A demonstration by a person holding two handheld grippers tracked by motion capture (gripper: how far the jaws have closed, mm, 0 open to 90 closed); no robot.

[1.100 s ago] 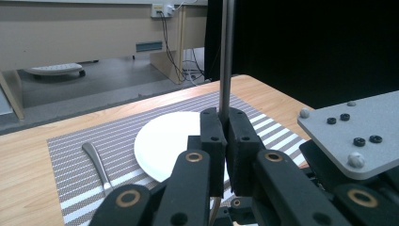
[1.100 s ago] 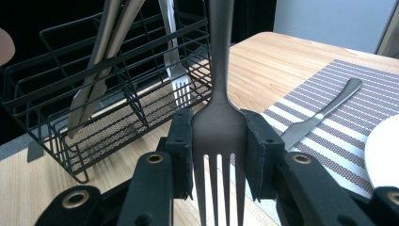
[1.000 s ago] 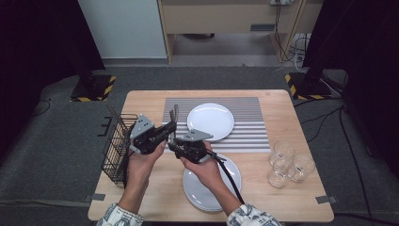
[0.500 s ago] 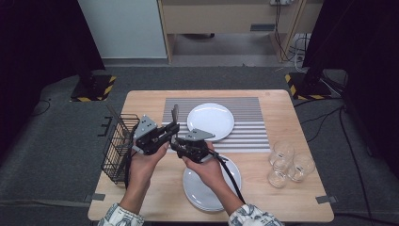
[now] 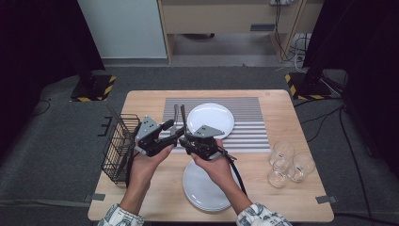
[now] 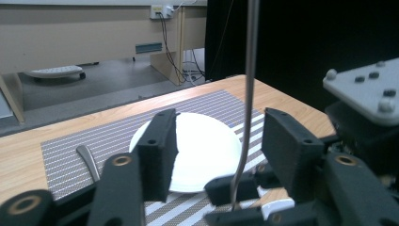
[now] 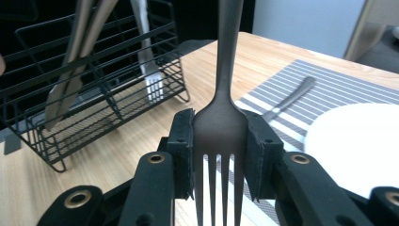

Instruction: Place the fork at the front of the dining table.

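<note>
R tongs [image 7: 220,155] pinch a fork [image 7: 221,122] by the head, pads pressed on both edges of it, tines toward the cam, handle rising up out of frame. In high view the R tongs [image 5: 184,139] sit mid-bench w/ the fork [image 5: 182,117] standing upright above them. L tongs [image 5: 171,131] just beside, facing the R ones; jaws have just been opening, now spread partway. In L gripper view the L tongs [image 6: 221,150] are apart w/ the fork shaft [image 6: 248,94] running up between the pads, nearer the right pad, touching neither as far as I can tell. Fork top cut off in both gripper views. Behind the tongs: white plate [image 5: 210,119] on striped mat [image 5: 254,127], 2nd utensil [image 6: 89,162] flat on the mat left of the plate, type unclear. Plate stack [image 5: 207,188] near bench front edge, partly under R forearm. Wire basket [image 5: 117,146] at bench left edge w/ cutlery inside [image 7: 150,80]. Three glasses [image 5: 287,165] at right, well apart. Bench [image 5: 263,197] is light wood.
</note>
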